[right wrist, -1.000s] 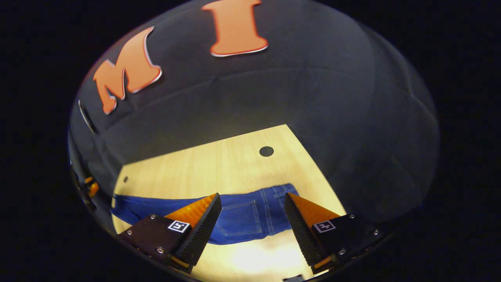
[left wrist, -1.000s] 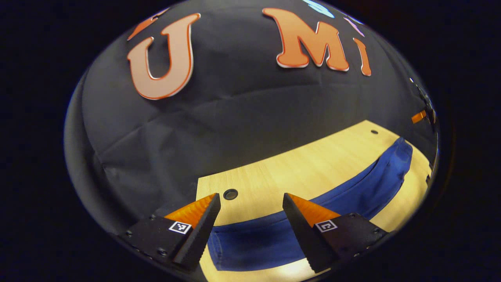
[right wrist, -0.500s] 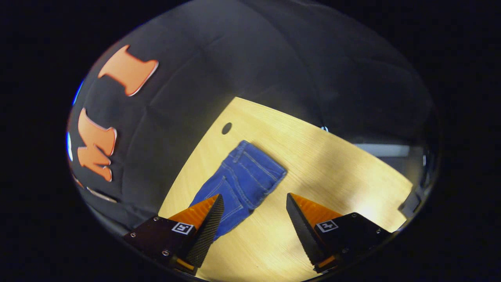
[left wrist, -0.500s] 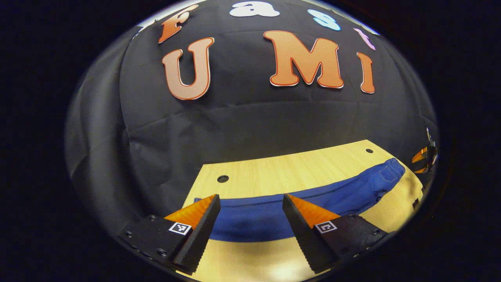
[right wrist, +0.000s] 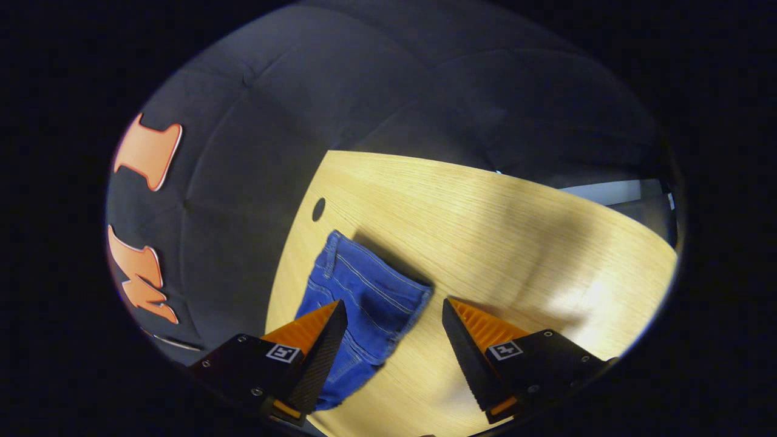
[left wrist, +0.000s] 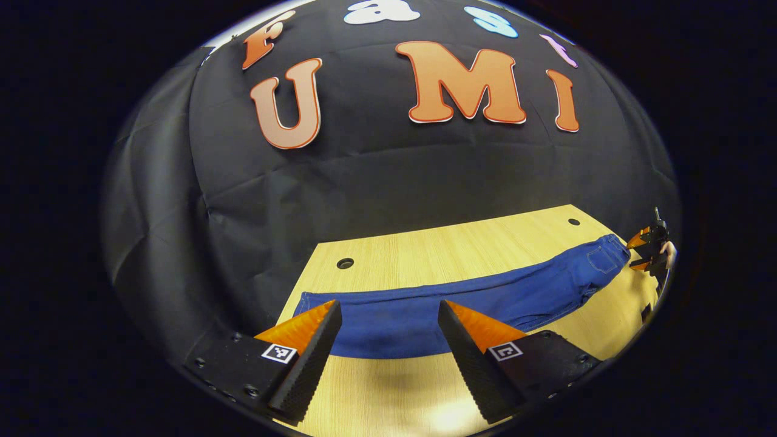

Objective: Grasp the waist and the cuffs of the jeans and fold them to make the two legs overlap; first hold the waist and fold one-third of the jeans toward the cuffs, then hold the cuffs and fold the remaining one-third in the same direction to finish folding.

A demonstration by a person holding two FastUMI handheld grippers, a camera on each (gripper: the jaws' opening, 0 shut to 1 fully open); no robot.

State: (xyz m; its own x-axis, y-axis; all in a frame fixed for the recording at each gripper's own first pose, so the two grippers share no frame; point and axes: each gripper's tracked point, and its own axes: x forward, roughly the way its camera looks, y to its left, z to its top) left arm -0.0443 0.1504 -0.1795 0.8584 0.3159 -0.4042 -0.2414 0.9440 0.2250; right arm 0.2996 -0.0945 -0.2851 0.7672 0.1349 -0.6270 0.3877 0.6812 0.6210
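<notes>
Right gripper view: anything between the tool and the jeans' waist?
Nothing visible. The open right tool hovers just short of the blue denim jeans; only bare light wooden table lies beside the waist.

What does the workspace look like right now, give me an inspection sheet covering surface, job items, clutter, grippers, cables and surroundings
Surface: pale wood-grain table with round holes near its far corners, one at.
Job's things: blue jeans lie stretched out lengthwise in a narrow strip; the waist end faces the right gripper, the cuff end lies by the left gripper.
Clutter: nothing seen.
Grippers: left gripper open, above the cuff end, holding nothing; right gripper open, just off the waist edge, holding nothing.
Cables: nothing seen.
Surroundings: black cloth wall behind the table; a pale grey strip past the table's far edge, too unclear to identify.
</notes>
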